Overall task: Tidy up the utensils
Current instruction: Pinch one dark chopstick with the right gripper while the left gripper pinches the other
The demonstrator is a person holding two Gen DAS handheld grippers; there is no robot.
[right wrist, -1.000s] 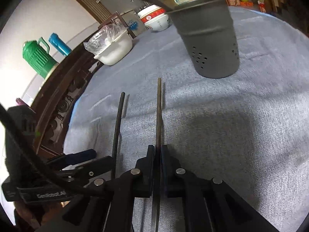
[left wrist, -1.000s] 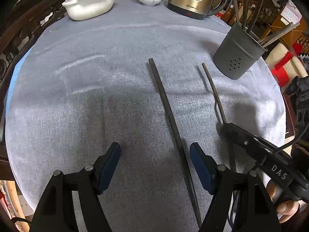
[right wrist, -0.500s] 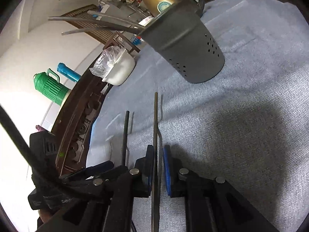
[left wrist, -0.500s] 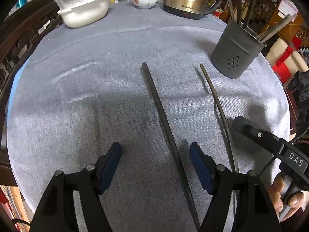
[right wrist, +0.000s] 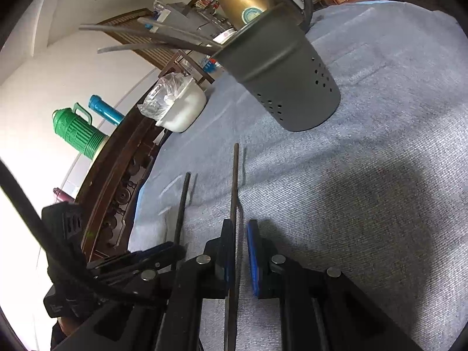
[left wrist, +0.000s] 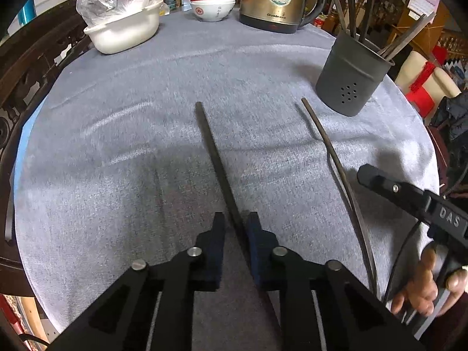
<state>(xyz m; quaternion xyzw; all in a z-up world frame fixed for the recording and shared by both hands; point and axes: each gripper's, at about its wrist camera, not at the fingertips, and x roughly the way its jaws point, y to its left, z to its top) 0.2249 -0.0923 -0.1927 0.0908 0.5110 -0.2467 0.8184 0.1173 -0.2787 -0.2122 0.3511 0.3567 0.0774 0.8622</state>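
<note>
Two dark chopsticks lie on the grey tablecloth. In the left wrist view my left gripper [left wrist: 235, 222] is shut on the left chopstick [left wrist: 210, 146]. The right chopstick [left wrist: 324, 140] runs under my right gripper's finger [left wrist: 380, 181]. In the right wrist view my right gripper [right wrist: 241, 234] has its jaws slightly apart around that chopstick [right wrist: 234, 181], which rests against the left pad. The other chopstick [right wrist: 182, 204] and my left gripper [right wrist: 152, 257] lie to the left. A dark grey perforated utensil holder [left wrist: 351, 79] [right wrist: 286, 82] stands ahead with several chopsticks in it.
At the table's far side stand a white basin with a plastic bag [left wrist: 122, 29], stacked red-and-white bowls [left wrist: 212, 3] and a gold kettle [left wrist: 275, 0]. A dark wooden chair back [right wrist: 117, 181] borders the table's left edge. A green thermos [right wrist: 76, 128] stands beyond.
My left gripper has closed from wide open onto the left chopstick. My right gripper's jaws have parted slightly around the right chopstick, and its view has tilted further.
</note>
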